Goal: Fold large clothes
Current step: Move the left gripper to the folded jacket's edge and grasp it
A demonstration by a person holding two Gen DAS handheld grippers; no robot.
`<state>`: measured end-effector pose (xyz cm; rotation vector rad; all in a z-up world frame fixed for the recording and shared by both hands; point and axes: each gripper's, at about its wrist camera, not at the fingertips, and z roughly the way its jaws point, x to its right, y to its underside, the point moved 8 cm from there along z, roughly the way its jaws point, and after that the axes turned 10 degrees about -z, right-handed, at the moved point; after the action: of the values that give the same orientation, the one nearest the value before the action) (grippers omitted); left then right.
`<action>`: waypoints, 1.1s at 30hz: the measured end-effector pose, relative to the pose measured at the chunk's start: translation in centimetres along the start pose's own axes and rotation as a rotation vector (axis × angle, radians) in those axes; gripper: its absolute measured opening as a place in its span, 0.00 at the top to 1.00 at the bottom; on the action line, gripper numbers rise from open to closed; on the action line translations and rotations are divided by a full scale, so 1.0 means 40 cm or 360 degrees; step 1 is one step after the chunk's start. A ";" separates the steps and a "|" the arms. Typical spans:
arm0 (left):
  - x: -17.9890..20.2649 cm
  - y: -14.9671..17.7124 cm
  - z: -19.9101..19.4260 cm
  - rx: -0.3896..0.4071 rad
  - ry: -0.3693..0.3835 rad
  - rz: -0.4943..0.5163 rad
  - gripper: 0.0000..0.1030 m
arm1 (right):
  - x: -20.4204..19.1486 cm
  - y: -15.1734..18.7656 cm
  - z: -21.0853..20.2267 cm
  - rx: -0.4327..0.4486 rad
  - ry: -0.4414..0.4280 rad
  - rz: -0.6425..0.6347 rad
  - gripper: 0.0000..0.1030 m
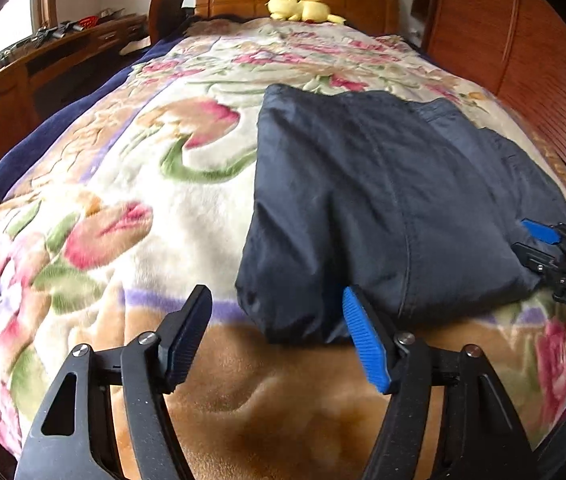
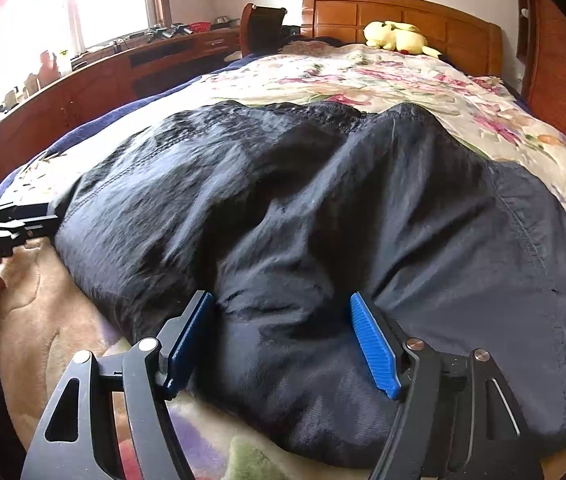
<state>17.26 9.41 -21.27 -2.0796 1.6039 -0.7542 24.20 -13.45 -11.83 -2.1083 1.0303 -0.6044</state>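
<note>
- The bed (image 2: pixel 399 16) has a wooden headboard at its far end.
- A floral blanket (image 1: pixel 155 184) in cream, pink and green covers the bed; its near edge is a tan band.
- A dark blue sheet (image 1: pixel 67 120) shows along the blanket's left side.
- A dark garment (image 2: pixel 323 220), folded and rumpled, lies on the blanket's near part.
- A yellow plush toy (image 1: pixel 301 8) lies by the headboard.

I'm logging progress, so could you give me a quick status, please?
Left gripper open, at garment's near left corner. Right gripper open, straddling dark garment, folded on blanket. Nothing in the way.
</note>
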 end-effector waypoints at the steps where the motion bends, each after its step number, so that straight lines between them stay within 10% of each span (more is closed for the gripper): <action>1: -0.001 0.000 0.001 -0.0001 -0.0006 -0.0006 0.33 | -0.001 -0.002 0.002 -0.0003 -0.0004 -0.0001 0.27; 27: -0.014 0.000 0.026 -0.0084 0.0029 -0.0119 0.33 | -0.017 -0.017 0.020 -0.0006 0.0005 -0.0025 0.24; 33: -0.010 0.001 0.022 -0.0099 0.0096 -0.0172 0.47 | -0.017 -0.017 0.020 -0.0005 0.0004 -0.0025 0.24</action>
<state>17.71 9.78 -22.06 -2.2229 1.5757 -0.8201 24.66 -12.29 -11.89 -2.1207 1.0174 -0.6133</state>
